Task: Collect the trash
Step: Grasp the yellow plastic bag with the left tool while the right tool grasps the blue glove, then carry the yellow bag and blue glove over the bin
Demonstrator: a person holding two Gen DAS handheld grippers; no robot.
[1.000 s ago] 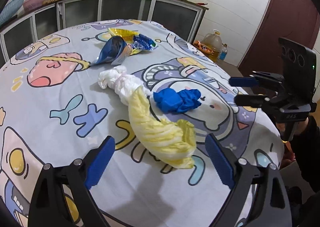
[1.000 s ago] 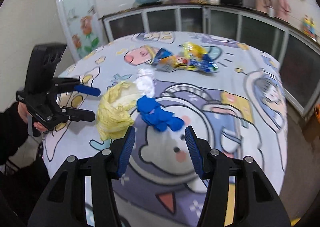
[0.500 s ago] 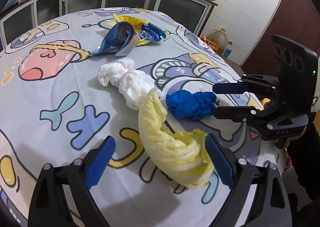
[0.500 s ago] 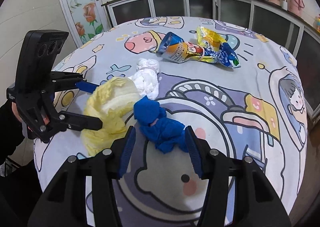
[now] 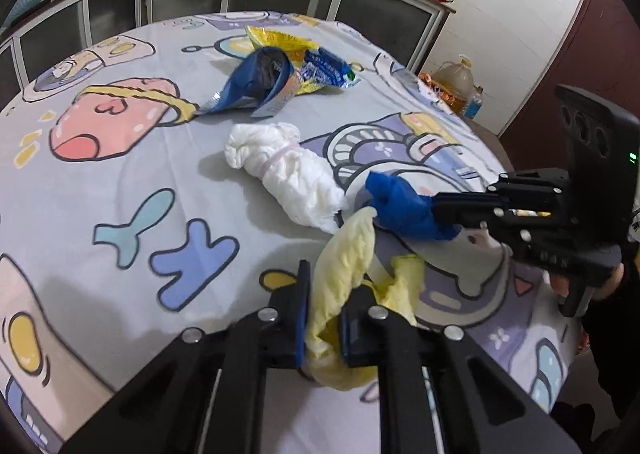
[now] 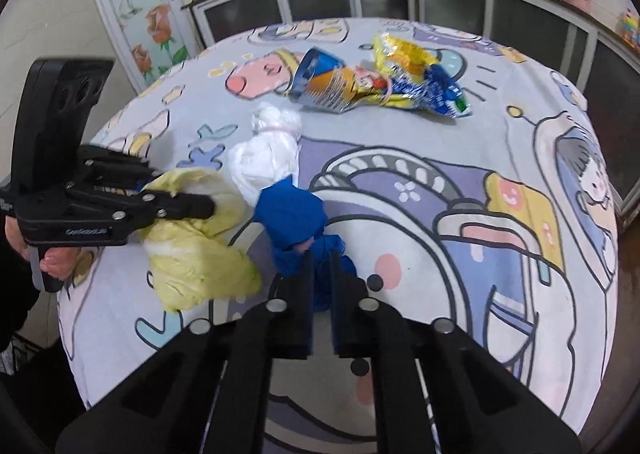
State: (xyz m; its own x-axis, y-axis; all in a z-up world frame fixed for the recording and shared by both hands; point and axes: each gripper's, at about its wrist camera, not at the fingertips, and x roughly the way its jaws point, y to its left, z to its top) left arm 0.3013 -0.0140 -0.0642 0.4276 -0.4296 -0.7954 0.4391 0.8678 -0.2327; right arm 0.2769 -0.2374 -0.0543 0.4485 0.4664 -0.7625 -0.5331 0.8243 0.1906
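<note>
your left gripper (image 5: 322, 310) has just closed on the yellow bag (image 5: 352, 274), pads pinching its near end; most of the bag still lies slack on the counter (image 5: 120, 182). your right gripper (image 6: 320, 286) has just closed on the blue bag (image 6: 296, 222), gripping only its near tail. both holds look thin, so lift slowly and straight up. the white bag (image 5: 288, 174) touches both bags; watch that it does not drag along. the snack wrappers (image 5: 280, 74) lie well apart at the far side, not yet collected.

Crumpled yellow bag (image 5: 352, 274), blue bag (image 6: 296, 226), white bag (image 5: 288, 174) and snack wrappers (image 6: 380, 90) lie clustered.
</note>
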